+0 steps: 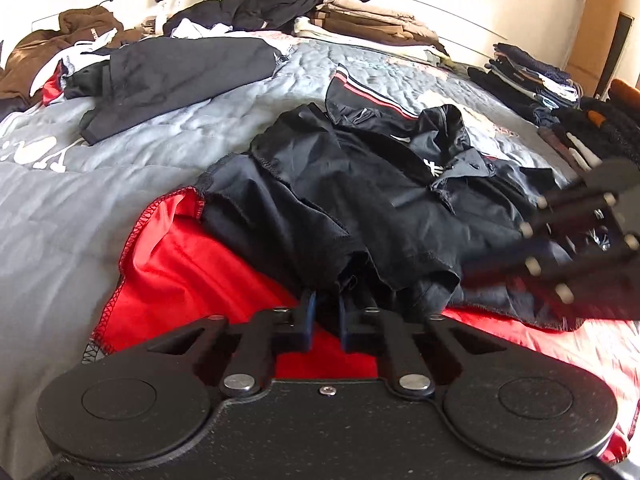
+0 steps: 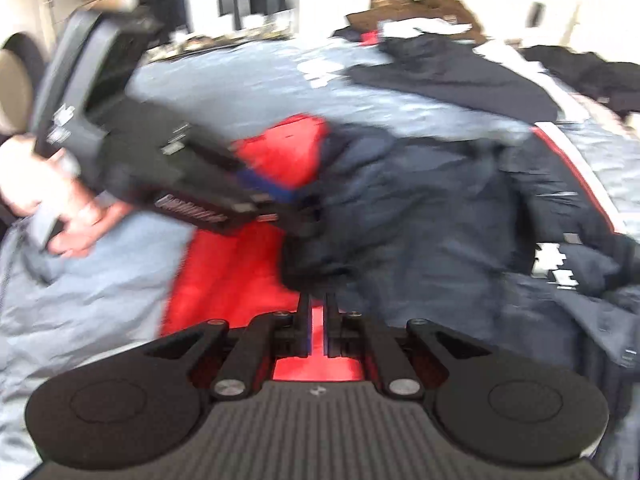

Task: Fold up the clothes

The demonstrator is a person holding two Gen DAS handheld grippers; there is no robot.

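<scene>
A crumpled black polo shirt [image 1: 340,200] with red and white stripes and a white logo lies on red fabric [image 1: 192,264] on the bed. My left gripper [image 1: 326,304] is shut on the shirt's near hem. The right wrist view is blurred. In it the same shirt [image 2: 420,200] fills the middle, and my right gripper [image 2: 318,304] has its fingers nearly together, pinching the shirt's dark edge over the red fabric [image 2: 224,280]. The left gripper [image 2: 296,208] comes in from the left there, held by a hand [image 2: 48,192]. The right gripper [image 1: 480,268] shows blurred at the right edge.
A grey quilt [image 1: 100,184] covers the bed. Another black garment [image 1: 180,76] lies flat at the back left, with loose clothes behind it. Folded brown and beige stacks [image 1: 368,20] sit at the back, and a dark folded stack [image 1: 528,72] at the right.
</scene>
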